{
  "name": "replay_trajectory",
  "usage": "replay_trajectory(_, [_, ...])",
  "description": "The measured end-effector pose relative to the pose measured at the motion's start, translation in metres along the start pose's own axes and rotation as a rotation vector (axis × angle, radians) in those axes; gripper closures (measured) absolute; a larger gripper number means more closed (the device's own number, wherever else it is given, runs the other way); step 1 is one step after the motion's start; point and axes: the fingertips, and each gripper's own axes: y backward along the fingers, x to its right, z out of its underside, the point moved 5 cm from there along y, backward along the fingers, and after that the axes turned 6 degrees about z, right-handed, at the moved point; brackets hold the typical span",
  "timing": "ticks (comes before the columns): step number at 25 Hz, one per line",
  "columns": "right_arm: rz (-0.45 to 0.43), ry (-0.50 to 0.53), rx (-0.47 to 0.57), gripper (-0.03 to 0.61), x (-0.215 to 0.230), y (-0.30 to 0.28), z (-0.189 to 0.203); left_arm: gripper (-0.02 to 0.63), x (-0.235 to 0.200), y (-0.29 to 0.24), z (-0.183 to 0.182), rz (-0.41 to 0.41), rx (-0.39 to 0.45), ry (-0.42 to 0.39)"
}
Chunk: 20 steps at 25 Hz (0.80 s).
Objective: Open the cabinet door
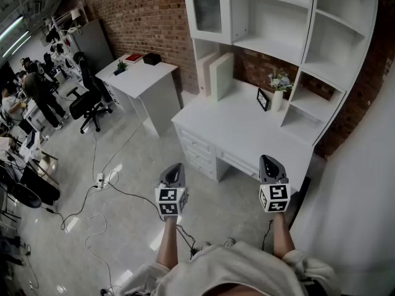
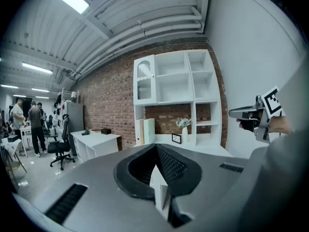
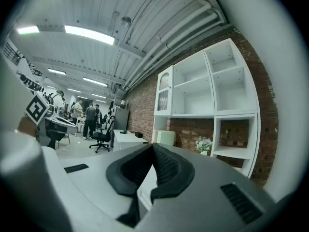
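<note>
The white cabinet door [image 1: 208, 11] with a glass pane is closed at the top left of the white shelf unit over the desk [image 1: 247, 131]. It also shows far ahead as the cabinet door [image 2: 144, 83] in the left gripper view and the cabinet door [image 3: 164, 94] in the right gripper view. My left gripper [image 1: 174, 171] and right gripper [image 1: 270, 165] hover side by side in front of the desk, well short of the door. Both are shut with nothing between the jaws, as the left gripper [image 2: 155, 146] and the right gripper [image 3: 152, 146] show in their own views.
On the desk stand two white binders [image 1: 217, 73], a small picture frame [image 1: 263, 99] and a vase of flowers [image 1: 279, 85]. A second white table [image 1: 139, 73] stands to the left, with an office chair [image 1: 89, 100] beyond. Cables [image 1: 102, 184] lie on the floor. People stand at the far left.
</note>
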Motion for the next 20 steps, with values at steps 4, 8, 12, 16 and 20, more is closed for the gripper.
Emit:
replay_trajectory(4, [-0.003, -0.002, -0.006, 0.565, 0.002, -0.002, 0.002, 0.588, 0.001, -0.002, -0.002, -0.001, -0.006, 0.006])
replay_trajectory(8, [-0.007, 0.003, -0.011, 0.565, 0.007, -0.004, 0.006, 0.588, 0.007, -0.007, -0.003, -0.003, -0.015, 0.011])
replay_trajectory(12, [-0.025, 0.015, -0.004, 0.565, 0.015, -0.009, 0.009, 0.588, 0.019, -0.017, -0.003, -0.004, -0.020, 0.005])
replay_trajectory(16, [-0.032, 0.015, -0.001, 0.565, 0.028, -0.017, 0.013, 0.588, 0.029, -0.029, -0.004, -0.007, -0.024, 0.006])
replay_trajectory(20, [-0.036, 0.014, -0.006, 0.565, 0.040, -0.027, 0.016, 0.588, 0.035, -0.038, -0.003, -0.019, -0.026, 0.008])
